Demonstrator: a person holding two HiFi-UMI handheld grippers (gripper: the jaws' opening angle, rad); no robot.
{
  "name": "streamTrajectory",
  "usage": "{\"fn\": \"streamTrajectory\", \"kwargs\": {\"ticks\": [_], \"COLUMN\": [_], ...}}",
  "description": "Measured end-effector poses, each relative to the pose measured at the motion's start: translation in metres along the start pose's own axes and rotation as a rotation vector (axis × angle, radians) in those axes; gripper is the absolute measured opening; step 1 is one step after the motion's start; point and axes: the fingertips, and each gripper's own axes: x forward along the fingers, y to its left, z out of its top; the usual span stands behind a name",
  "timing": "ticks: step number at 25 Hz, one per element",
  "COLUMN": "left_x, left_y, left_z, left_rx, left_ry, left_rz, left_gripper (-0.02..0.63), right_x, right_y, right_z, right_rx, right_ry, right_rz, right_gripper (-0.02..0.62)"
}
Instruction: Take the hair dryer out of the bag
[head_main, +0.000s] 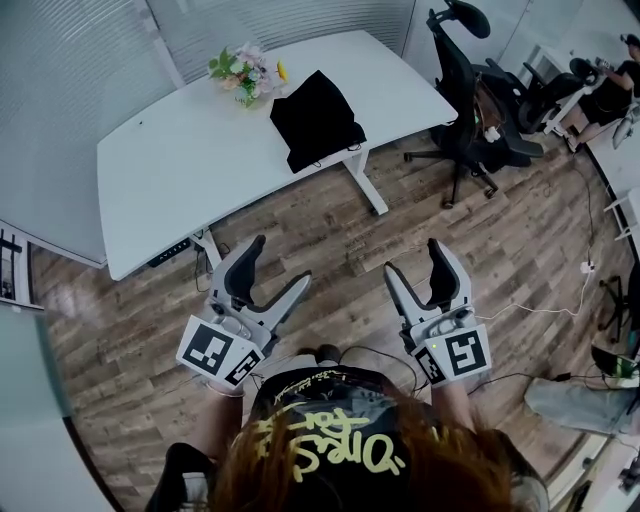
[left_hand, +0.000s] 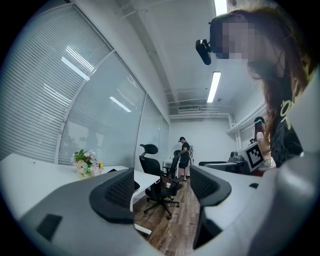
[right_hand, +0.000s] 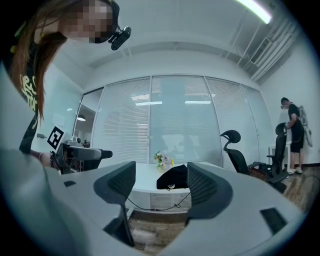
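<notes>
A black bag (head_main: 315, 120) lies closed on the white table (head_main: 180, 170), near its right end; no hair dryer shows. Both grippers are held over the wooden floor, well short of the table. My left gripper (head_main: 280, 262) is open with nothing between its jaws, and so is my right gripper (head_main: 414, 258). In the right gripper view the bag (right_hand: 172, 177) shows between the open jaws of the right gripper (right_hand: 161, 187), far off. In the left gripper view, the left gripper (left_hand: 162, 187) points past the table's end, and only a sliver of the bag (left_hand: 112, 170) shows.
A bunch of flowers (head_main: 243, 72) stands on the table behind the bag. A black office chair (head_main: 465, 90) is right of the table. A person (right_hand: 295, 135) stands at the room's far side. Cables (head_main: 560, 300) trail on the floor at the right.
</notes>
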Motion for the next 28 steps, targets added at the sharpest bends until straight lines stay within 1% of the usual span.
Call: {"fn": "streamTrajectory", "kwargs": {"ticks": [9,15,28], "left_x": [0.004,0.007,0.004], "left_y": [0.008,0.005,-0.003], "left_z": [0.003,0.006,-0.001], "left_rx": [0.006,0.013,0.016], "left_ry": [-0.002,-0.006,0.033], "left_rz": [0.014,0.027,0.035], "left_gripper": [0.339,0.335,0.327], "right_x": [0.010,0.007,0.000], "right_y": [0.000,-0.006,-0.005], "right_z": [0.002,0.004,-0.006], "right_rx": [-0.013,-0.017,-0.006], "right_ry": [-0.006,-0.016,-0.004], "right_rz": [0.020,0.031,0.060], "right_gripper": [0.304,0.304,0.304]}}
